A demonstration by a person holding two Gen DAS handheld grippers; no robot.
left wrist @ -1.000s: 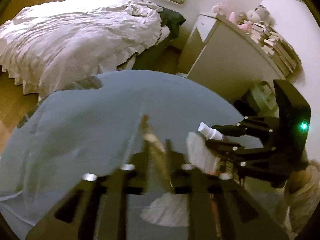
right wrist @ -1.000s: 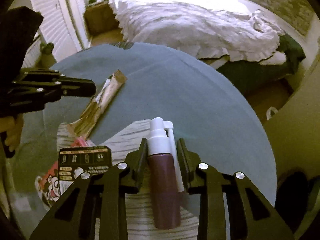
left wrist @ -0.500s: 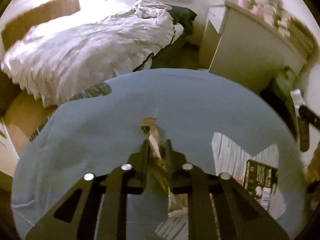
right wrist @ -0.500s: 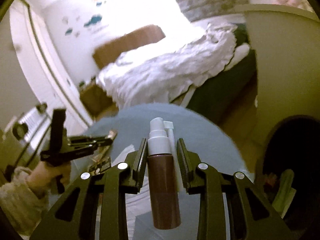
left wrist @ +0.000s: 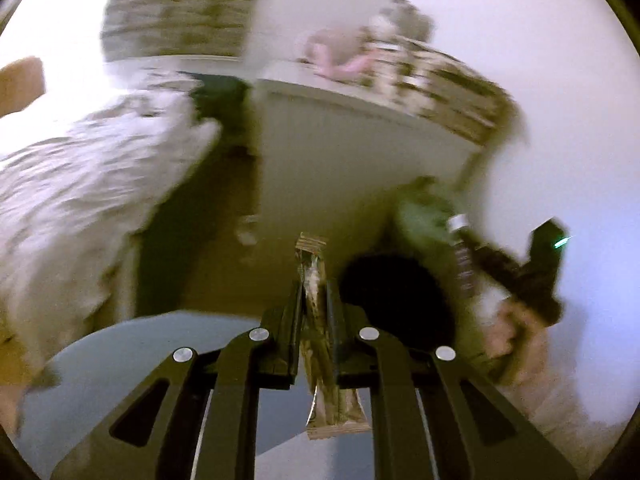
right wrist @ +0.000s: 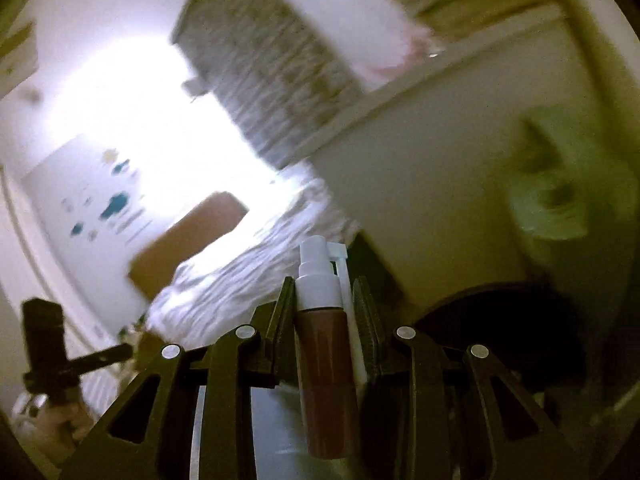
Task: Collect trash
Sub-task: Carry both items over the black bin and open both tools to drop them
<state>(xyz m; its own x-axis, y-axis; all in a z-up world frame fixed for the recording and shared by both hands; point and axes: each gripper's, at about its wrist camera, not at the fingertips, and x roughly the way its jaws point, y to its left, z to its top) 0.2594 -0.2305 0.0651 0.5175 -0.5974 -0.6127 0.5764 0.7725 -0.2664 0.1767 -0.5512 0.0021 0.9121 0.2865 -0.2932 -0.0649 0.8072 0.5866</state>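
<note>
Left wrist: left tongs [left wrist: 314, 294] clench wrapper [left wrist: 320, 344] lengthwise | right tongs [right wrist: 325, 300] clench bottle [right wrist: 326, 364], nozzle forward

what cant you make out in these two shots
- Printing on the wrapper, left wrist view: too small, and the left gripper covers its middle.
- Inside of the dark bin, both views: just black.
- Items on the white cabinet, both views: motion blur.
- Bottle label, right wrist view: none readable in the right gripper.

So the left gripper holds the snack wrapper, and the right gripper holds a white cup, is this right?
Not quite. The left gripper does hold the snack wrapper, but the right gripper is shut on a brown spray bottle with a white pump top, as the right wrist view shows.
</note>
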